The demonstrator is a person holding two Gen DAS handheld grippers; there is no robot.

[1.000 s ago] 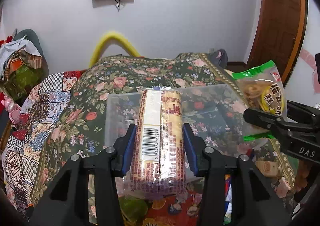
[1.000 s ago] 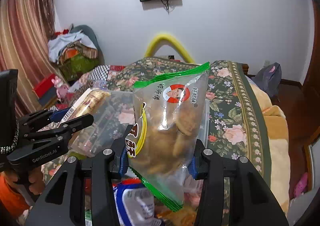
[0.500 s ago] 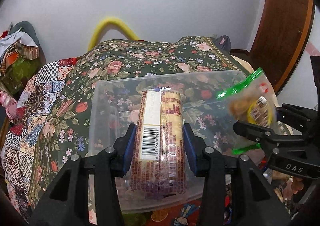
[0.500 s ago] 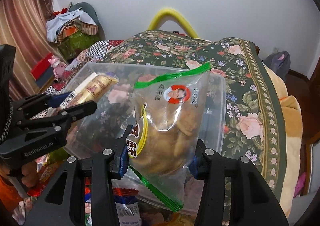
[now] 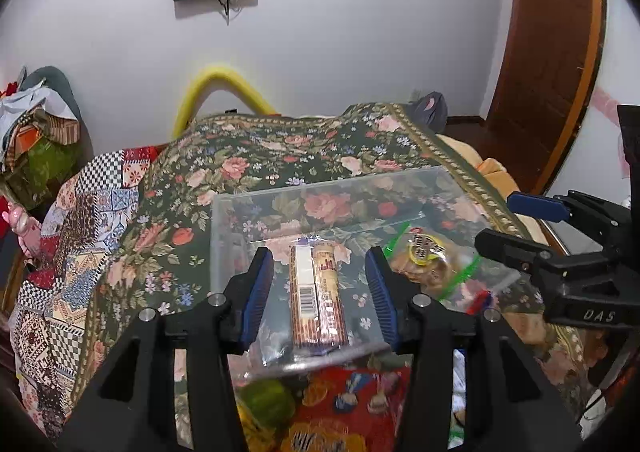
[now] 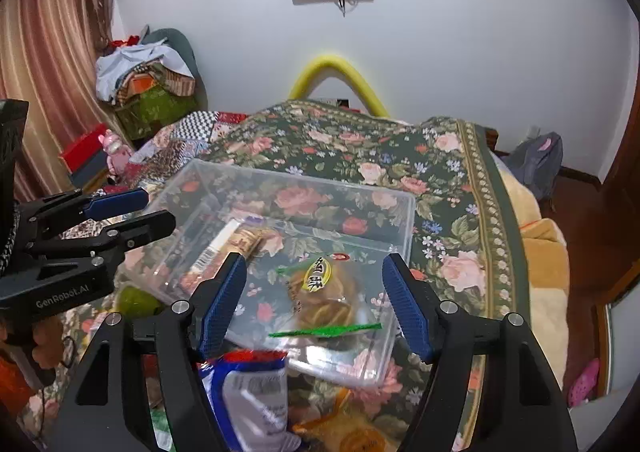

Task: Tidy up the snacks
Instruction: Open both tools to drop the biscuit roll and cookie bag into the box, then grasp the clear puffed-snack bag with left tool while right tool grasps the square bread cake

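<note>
Presently the left gripper (image 5: 320, 284) stands with its jaws wide and nothing between them; the biscuit roll (image 5: 317, 298) lies flat below, inside the clear plastic box (image 5: 320, 188), running from the near wall toward the far wall. The right gripper (image 6: 312, 304) is likewise spread wide and empty, hanging above the cookie bag (image 6: 324, 300), which lies flat in the box toward its right wall, beside the roll and apart from it. Judged from this layout, both snacks are laid side by side to fill the box floor in one layer, and both grippers hold clear above them.

The box rests on a floral bedspread (image 6: 460, 180), near the bed's foot edge. More snack packets (image 6: 252, 392) lie outside the box at its near wall, presumably awaiting sorting.

Legible writing: "GenRobot.AI" on the left gripper body, "DAS" on the right. The roll shows a barcode; the bag carries a yellow label with Chinese characters, too small to read.
</note>
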